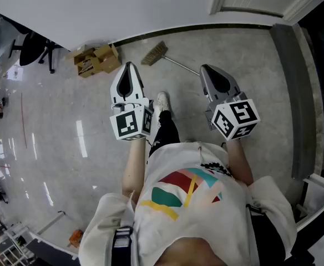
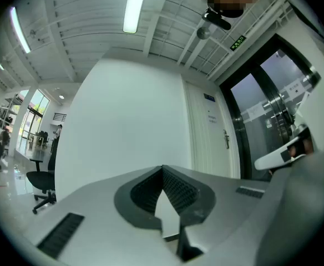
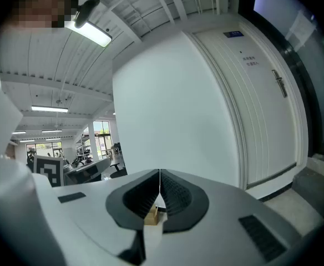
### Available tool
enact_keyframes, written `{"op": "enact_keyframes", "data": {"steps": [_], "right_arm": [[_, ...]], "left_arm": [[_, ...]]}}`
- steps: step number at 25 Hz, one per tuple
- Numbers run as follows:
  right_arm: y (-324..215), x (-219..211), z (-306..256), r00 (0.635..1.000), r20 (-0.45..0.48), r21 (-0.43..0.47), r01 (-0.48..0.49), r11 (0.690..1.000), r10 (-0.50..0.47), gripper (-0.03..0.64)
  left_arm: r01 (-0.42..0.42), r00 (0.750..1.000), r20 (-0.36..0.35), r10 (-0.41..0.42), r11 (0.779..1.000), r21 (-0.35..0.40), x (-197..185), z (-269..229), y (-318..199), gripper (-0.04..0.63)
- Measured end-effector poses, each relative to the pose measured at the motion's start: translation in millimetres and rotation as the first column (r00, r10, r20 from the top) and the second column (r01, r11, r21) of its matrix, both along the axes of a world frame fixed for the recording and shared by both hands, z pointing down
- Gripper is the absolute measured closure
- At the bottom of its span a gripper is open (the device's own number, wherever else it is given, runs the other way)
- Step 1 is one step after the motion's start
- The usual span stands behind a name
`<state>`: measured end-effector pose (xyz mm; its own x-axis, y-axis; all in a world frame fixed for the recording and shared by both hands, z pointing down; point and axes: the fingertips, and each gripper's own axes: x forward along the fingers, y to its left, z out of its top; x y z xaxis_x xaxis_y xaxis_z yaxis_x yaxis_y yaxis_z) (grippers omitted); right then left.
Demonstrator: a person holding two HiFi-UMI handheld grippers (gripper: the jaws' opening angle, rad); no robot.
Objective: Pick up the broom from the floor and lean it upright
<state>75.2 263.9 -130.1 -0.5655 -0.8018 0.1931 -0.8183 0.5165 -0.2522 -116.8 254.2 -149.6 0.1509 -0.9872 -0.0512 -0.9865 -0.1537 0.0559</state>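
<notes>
The broom [image 1: 155,53] lies flat on the floor near the wall, its straw head to the left. Its thin metal handle [image 1: 181,65] runs right and disappears behind my right gripper. My left gripper [image 1: 130,66] and right gripper [image 1: 206,68] are held side by side in the air above the floor, pointing toward the wall. Both are shut and hold nothing. In the left gripper view the gripper [image 2: 162,168] has its jaw tips meeting against the white wall. The right gripper view shows the gripper [image 3: 160,172] with its tips touching too. The broom appears in neither gripper view.
Flattened cardboard boxes [image 1: 97,60] lie by the wall left of the broom; a box [image 3: 152,216] shows under the right jaws. A black office chair [image 1: 34,49] stands far left. A white door [image 3: 262,121] and a dark door frame [image 1: 303,93] are to the right. My shoe [image 1: 163,101] is between the grippers.
</notes>
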Motion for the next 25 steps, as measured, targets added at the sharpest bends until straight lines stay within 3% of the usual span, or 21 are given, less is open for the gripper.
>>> {"op": "enact_keyframes", "data": {"steps": [4, 8, 14, 19, 22, 25], "right_arm": [[-86.1, -31.8, 3.3, 1.000, -0.021, -0.015, -0.016, 1.000, 0.015, 0.603], [-185.5, -70.1, -3.7, 0.999, -0.037, -0.001, -0.027, 1.000, 0.027, 0.603], [-289.5, -98.7, 20.1, 0.997, -0.077, -0.048, -0.005, 0.999, 0.001, 0.603], [-330.3, -96.0, 42.1, 0.997, -0.073, -0.091, -0.016, 0.996, 0.009, 0.603], [-344.3, -88.2, 47.1, 0.998, -0.055, -0.101, -0.021, 0.995, 0.016, 0.603], [-350.7, -76.0, 53.5, 0.999, -0.042, -0.118, -0.014, 0.993, 0.009, 0.603]], "left_arm": [[0.010, 1.000, -0.004, -0.010, 1.000, -0.012, -43.8, 3.3, -90.3, 0.550], [-0.040, 0.999, 0.008, 0.040, 0.999, -0.018, -76.1, 8.9, -192.9, 0.550], [-0.148, 0.989, -0.020, 0.148, 0.989, 0.004, -82.6, 12.4, -306.0, 0.549], [-0.158, 0.987, -0.015, 0.157, 0.985, -0.071, -79.1, 44.0, -343.5, 0.549], [-0.180, 0.982, 0.033, 0.185, 0.977, -0.110, -70.5, 55.7, -351.8, 0.549], [-0.180, 0.983, 0.012, 0.182, 0.976, -0.125, -57.1, 59.3, -350.8, 0.549]]}}
